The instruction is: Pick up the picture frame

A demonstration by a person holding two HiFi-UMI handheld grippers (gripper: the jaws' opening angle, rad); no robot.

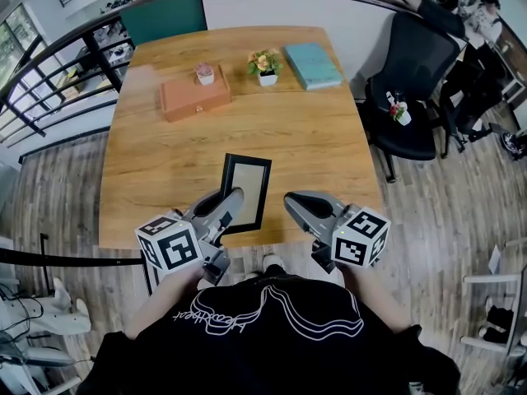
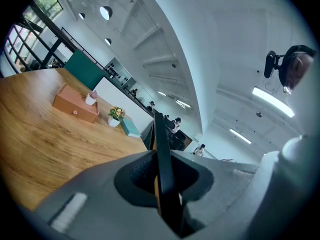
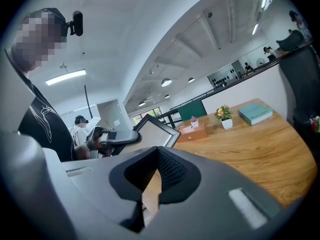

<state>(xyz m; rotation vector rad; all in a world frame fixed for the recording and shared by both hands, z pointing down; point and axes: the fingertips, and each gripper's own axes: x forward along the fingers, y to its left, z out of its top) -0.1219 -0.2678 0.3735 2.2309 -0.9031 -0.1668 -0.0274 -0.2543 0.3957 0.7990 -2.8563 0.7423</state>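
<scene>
A black picture frame [image 1: 245, 189] with a pale insert is over the near edge of the wooden table [image 1: 156, 171]. My left gripper [image 1: 233, 197] is shut on its left side. In the left gripper view the frame's dark edge [image 2: 161, 139] runs upright between the jaws of that gripper [image 2: 162, 171]. In the right gripper view the frame [image 3: 156, 129] shows tilted up off the table, with the left gripper [image 3: 112, 138] holding it. My right gripper [image 1: 291, 200] hovers just right of the frame, apart from it; its jaws [image 3: 152, 184] are shut with nothing in them.
Far across the table stand an orange-brown box [image 1: 194, 97], a small pink pot [image 1: 205, 74], a potted flower [image 1: 264, 66] and a teal book [image 1: 312, 64]. A black office chair [image 1: 416, 81] holding a small plant [image 1: 398, 109] stands to the right. A railing [image 1: 49, 81] runs along the left.
</scene>
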